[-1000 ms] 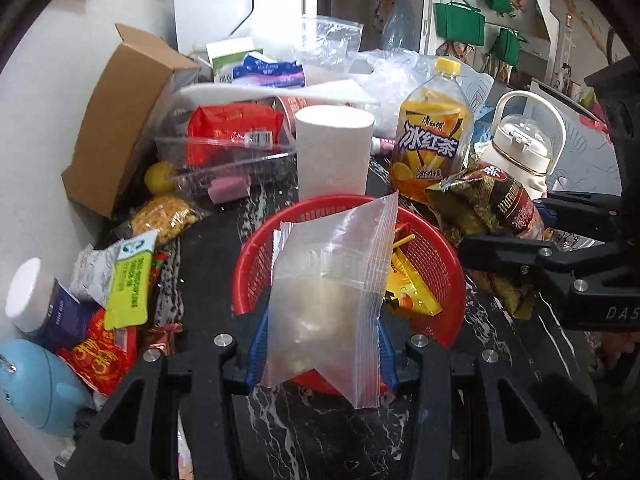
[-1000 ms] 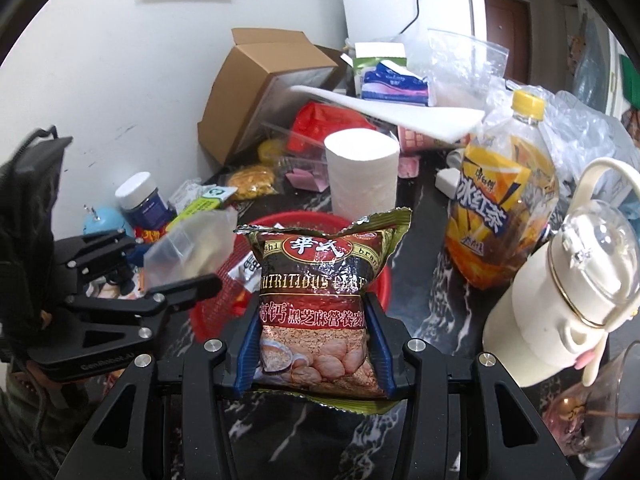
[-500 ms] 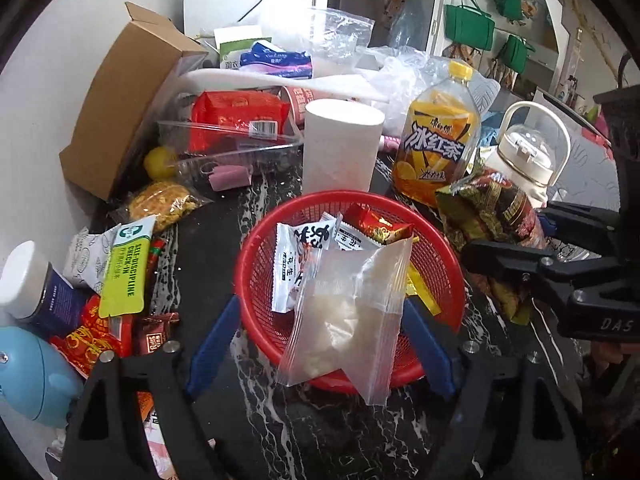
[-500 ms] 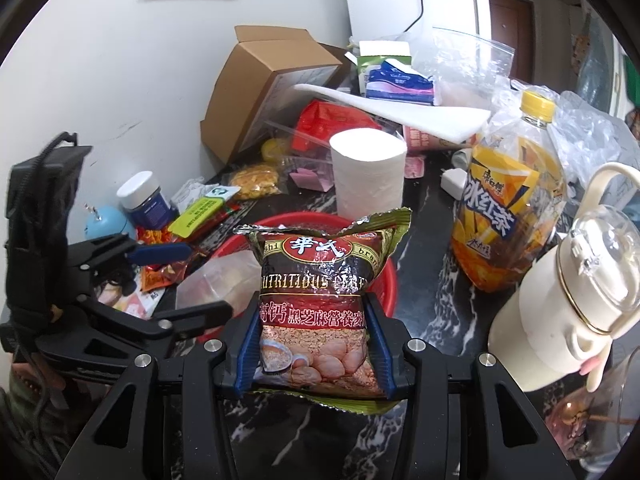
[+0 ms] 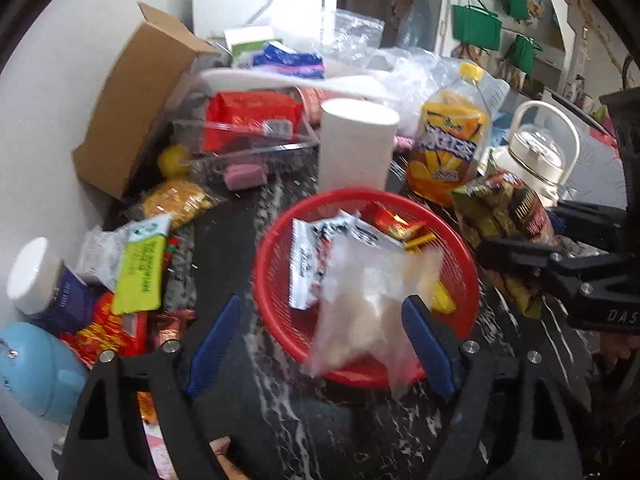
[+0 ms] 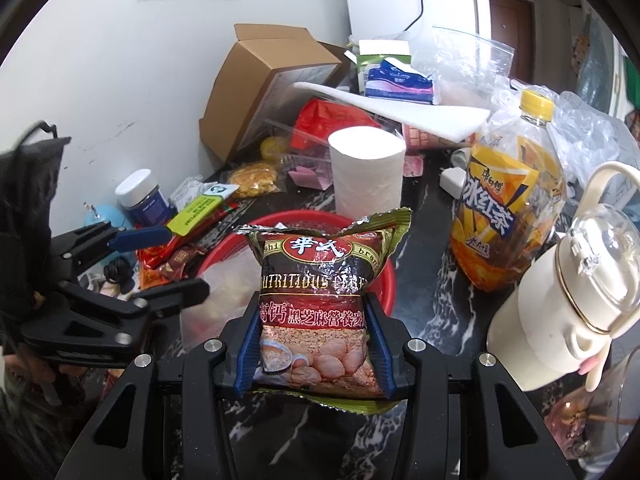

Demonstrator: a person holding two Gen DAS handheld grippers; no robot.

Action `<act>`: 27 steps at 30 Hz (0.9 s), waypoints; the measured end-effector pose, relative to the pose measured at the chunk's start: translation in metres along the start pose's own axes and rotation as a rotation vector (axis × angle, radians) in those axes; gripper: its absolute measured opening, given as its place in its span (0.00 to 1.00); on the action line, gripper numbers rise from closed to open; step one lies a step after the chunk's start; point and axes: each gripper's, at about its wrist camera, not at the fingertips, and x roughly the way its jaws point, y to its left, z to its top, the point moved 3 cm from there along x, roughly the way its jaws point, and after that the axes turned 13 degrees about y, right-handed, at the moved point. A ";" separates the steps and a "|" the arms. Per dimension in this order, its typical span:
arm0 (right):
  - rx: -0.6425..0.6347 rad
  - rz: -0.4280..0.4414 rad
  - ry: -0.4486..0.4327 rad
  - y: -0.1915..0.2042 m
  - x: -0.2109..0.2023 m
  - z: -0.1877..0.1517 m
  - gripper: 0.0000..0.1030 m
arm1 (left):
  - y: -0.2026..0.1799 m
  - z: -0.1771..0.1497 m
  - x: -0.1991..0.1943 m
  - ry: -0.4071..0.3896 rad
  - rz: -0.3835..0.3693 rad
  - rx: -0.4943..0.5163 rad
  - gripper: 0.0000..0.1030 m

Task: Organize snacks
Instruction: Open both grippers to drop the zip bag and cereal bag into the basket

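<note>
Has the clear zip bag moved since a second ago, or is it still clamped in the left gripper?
Yes. The clear zip bag has dropped out of the opened left gripper and now lies over the near rim of the red basket, closer to the snacks inside it.

My basket (image 5: 276,280) is red mesh on black marble veined white (image 5: 280,420). The cereal packet (image 6: 316,304) I hold is dark brown, red and gold; at two o'clock, an orange-labelled, yellow-capped tea bottle (image 6: 508,216).
</note>
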 end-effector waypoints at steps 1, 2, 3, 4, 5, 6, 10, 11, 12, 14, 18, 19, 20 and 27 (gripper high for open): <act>0.001 0.001 0.002 0.000 0.001 0.000 0.45 | -0.001 0.000 0.004 0.020 -0.023 0.003 0.80; 0.003 0.004 0.005 -0.001 0.002 0.000 0.45 | 0.000 0.000 0.008 0.032 -0.030 0.002 0.80; 0.005 0.007 0.007 -0.001 0.002 0.000 0.45 | -0.001 -0.001 0.011 0.040 -0.033 -0.001 0.80; 0.005 0.011 0.009 -0.001 0.003 0.000 0.45 | 0.000 -0.001 0.015 0.052 -0.035 -0.004 0.80; 0.005 0.013 0.011 -0.001 0.004 0.000 0.45 | 0.001 -0.002 0.020 0.065 -0.026 -0.011 0.80; 0.003 0.013 0.013 -0.001 0.005 0.000 0.45 | 0.003 -0.002 0.023 0.072 -0.017 -0.018 0.80; -0.001 0.026 0.018 0.001 0.010 0.000 0.45 | 0.006 -0.003 0.026 0.065 -0.008 -0.029 0.80; 0.001 0.038 0.019 0.001 0.012 0.000 0.45 | 0.007 -0.003 0.025 0.059 0.000 -0.032 0.80; 0.003 0.047 0.021 0.001 0.015 0.000 0.45 | 0.008 -0.003 0.024 0.055 0.011 -0.035 0.80; 0.004 0.068 0.023 0.002 0.019 -0.001 0.45 | 0.011 -0.002 0.022 0.045 0.030 -0.042 0.80; 0.003 0.083 0.009 0.005 0.028 0.000 0.45 | 0.018 -0.002 0.013 0.019 0.051 -0.061 0.80; 0.003 0.088 0.009 0.005 0.030 0.000 0.45 | 0.019 -0.002 0.009 0.011 0.054 -0.065 0.80; 0.002 0.093 0.006 0.006 0.032 0.000 0.45 | 0.020 -0.002 0.006 0.001 0.055 -0.067 0.80; -0.022 0.125 0.022 0.012 0.040 0.004 0.55 | 0.022 -0.003 -0.010 -0.031 0.047 -0.085 0.80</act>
